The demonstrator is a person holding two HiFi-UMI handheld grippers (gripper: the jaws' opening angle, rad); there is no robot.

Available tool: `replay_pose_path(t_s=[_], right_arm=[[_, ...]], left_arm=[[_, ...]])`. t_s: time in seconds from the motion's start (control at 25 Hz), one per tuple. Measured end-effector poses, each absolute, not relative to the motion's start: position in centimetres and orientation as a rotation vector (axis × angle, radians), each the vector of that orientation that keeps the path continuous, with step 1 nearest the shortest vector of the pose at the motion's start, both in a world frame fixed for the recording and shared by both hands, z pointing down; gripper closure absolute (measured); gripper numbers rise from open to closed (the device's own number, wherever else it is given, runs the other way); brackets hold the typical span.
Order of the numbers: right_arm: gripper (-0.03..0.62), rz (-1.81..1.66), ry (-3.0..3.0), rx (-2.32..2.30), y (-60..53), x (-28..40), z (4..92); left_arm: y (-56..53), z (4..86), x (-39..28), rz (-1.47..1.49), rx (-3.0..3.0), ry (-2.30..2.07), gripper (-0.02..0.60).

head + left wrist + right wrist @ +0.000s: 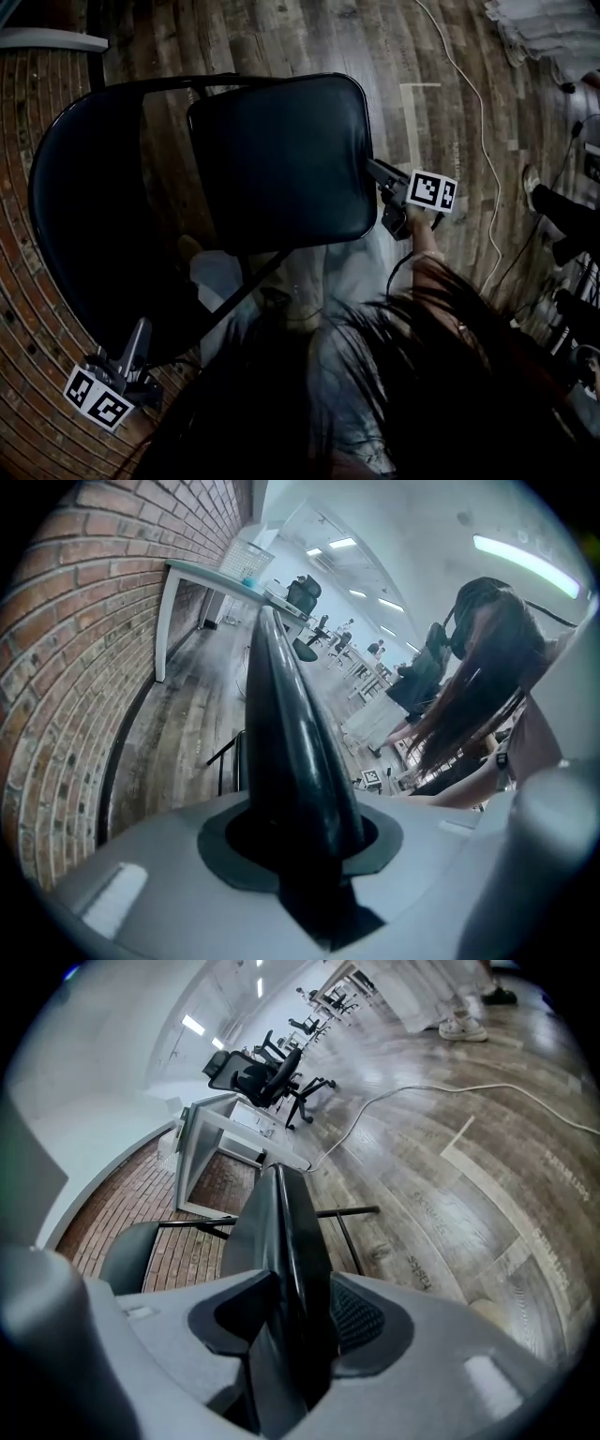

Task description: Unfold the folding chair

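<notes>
The black folding chair stands partly open below me in the head view, its padded seat [281,159] tilted up in front of the curved backrest [84,206]. My left gripper [141,328] at lower left is shut on the backrest's rim, which runs up between its jaws as a dark edge [281,724] in the left gripper view. My right gripper [373,171] meets the seat's right edge. In the right gripper view the seat edge [286,1232] fills the gap of that gripper [291,1326], with a pad close on each side. The chair's thin frame tube [347,1211] crosses behind.
A brick wall [28,103] curves along the left, right behind the chair. Wood floor [441,56] spreads to the right with a white cable [469,94] across it. Another person's shoe [532,183] is at the right edge. A white desk [225,1138] and office chairs [267,1077] stand farther off.
</notes>
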State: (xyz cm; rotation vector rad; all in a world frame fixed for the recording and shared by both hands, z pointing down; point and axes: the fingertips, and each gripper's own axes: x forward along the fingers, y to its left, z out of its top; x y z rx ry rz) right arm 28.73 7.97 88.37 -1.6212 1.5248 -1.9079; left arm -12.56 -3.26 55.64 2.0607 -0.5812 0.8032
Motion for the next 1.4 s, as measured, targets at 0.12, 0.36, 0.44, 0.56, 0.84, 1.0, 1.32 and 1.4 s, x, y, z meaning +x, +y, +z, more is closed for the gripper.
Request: replay_pose_path(t_s=[0.12,0.36,0.44,0.56,0.84,1.0,1.32,1.4], right_arm=[[0.421,-1.889,1.5,-1.658,8.1,28.9,87.9],[0.489,-1.88,1.497,-1.735,8.7,29.0,86.9],[0.531,-1.868,1.511,-1.747,8.8,29.0,86.1],[0.539,-1.857,1.534,-1.74,8.9,28.7,84.7],[0.578,-1.843,1.601,-1.707,8.4,26.8,81.0],[0.592,-1.788,1.662,-1.707,7.7,25.7,77.9],[0.592,-1.743,1.71,-1.683,7.0,24.2,73.1],[0.592,-1.737,1.739,-1.679,6.9,23.5,72.0]], left_arm=[[-3.3,55.6,-12.5,0.814,2.07,-0.585,0.457],[-3.5,55.6,-12.5,0.85,2.113,-0.618,0.459],[-3.5,55.4,-12.6,0.865,2.129,-0.633,0.459],[-3.3,55.1,-12.9,0.89,2.137,-0.643,0.46],[-3.0,54.9,-13.8,0.932,2.076,-0.665,0.457],[-2.8,54.6,-14.3,0.874,2.031,-0.649,0.442],[-2.8,54.5,-14.5,0.786,1.981,-0.663,0.419],[-2.7,54.5,-14.8,0.75,1.971,-0.666,0.411]])
